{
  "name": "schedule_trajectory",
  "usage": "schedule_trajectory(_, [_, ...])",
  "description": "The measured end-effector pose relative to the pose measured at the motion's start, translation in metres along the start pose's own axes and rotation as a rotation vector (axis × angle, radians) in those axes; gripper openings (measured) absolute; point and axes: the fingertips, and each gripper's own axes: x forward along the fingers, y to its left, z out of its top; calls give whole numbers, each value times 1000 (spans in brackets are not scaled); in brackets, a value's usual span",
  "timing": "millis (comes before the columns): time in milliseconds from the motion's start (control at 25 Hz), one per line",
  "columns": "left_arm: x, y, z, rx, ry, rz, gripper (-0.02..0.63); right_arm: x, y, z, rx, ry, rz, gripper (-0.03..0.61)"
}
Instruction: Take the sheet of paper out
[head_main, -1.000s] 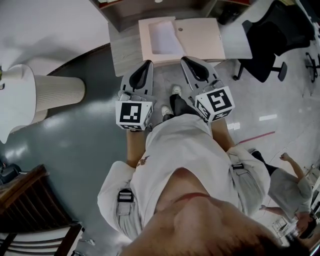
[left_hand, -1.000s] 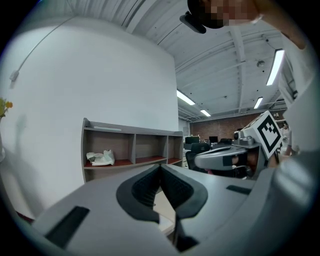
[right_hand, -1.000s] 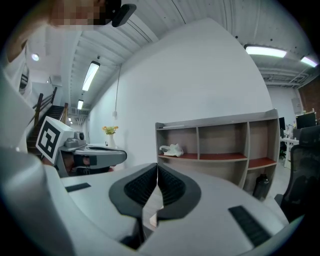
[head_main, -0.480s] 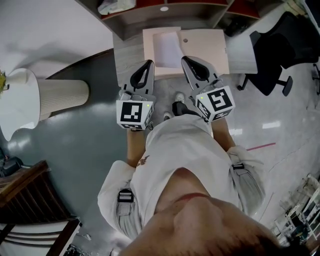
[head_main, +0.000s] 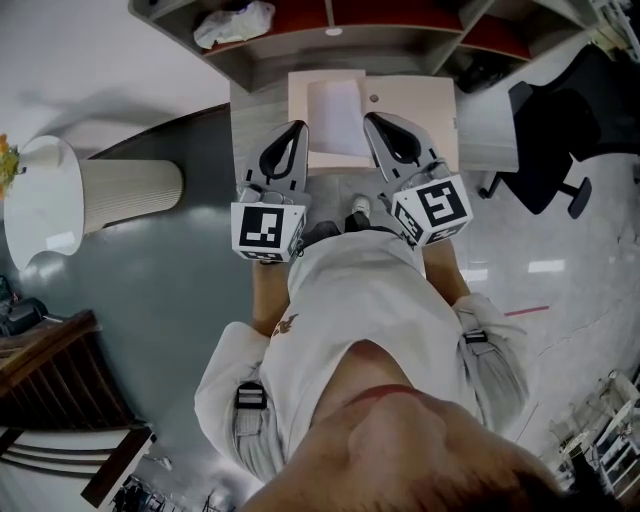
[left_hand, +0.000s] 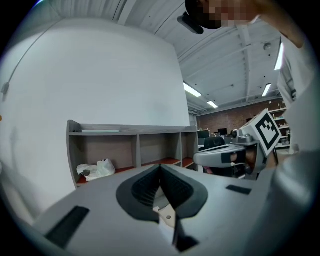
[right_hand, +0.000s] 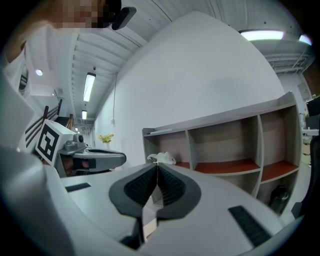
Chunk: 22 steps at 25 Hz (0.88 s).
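Observation:
An open beige folder lies on a grey desk at the top of the head view. A white sheet of paper rests on the folder's left half. My left gripper hovers over the desk's near edge, just left of the sheet, shut and empty. My right gripper hangs over the folder's near edge, right of the sheet, also shut with nothing in it. In the left gripper view the jaws meet; in the right gripper view the jaws meet too. Both point about level toward the shelves.
A grey shelf unit with red-floored bays stands behind the desk, a white plastic bag in its left bay. A black office chair is at the right. A ribbed white pedestal stands at the left, a wooden chair at the lower left.
The desk, folder and sheet have drawn nearer and lower in the head view, and the shelf unit has come into sight. Both grippers have travelled forward with the person, still shut.

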Motion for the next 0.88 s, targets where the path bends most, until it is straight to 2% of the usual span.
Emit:
schedule_trajectory(480, [34, 8, -4, 10, 31, -19, 20, 20, -27, 0, 28, -7, -4, 21])
schedule_trajectory(880, [69, 44, 1, 6, -16, -106, 20, 53, -44, 10, -12, -7, -102, 21])
